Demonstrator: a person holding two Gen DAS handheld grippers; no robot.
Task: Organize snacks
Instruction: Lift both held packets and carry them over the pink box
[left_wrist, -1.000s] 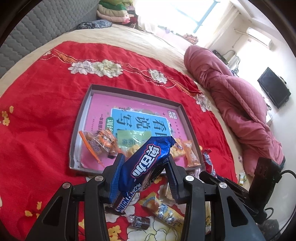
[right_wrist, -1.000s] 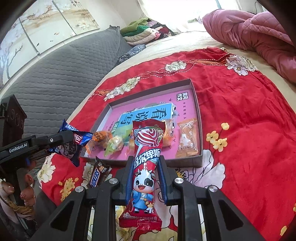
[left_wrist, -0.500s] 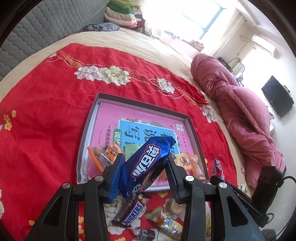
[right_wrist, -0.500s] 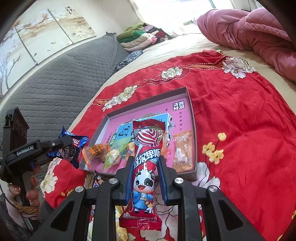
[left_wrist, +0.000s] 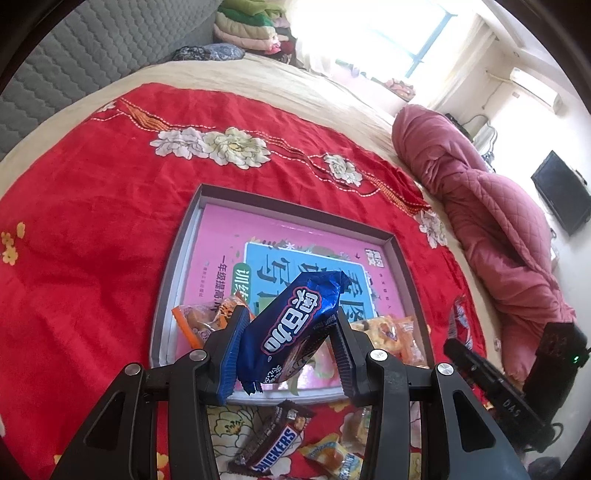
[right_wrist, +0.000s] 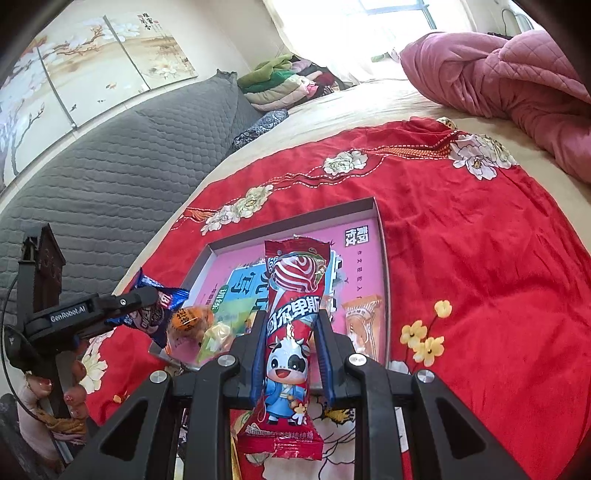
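The left gripper (left_wrist: 288, 325) has its jaws clamped on a blue cookie packet (left_wrist: 295, 325), which tilts above the near edge of the grey tray (left_wrist: 173, 280) on the red bedspread (left_wrist: 92, 221); a Snickers bar (left_wrist: 273, 446) lies on the bedspread just short of the tray. The right gripper (right_wrist: 290, 332) has its jaws closed tight on a red lollipop packet (right_wrist: 291, 332), held upright over the tray's near end, beside an orange-wrapped snack (right_wrist: 360, 325) lying inside
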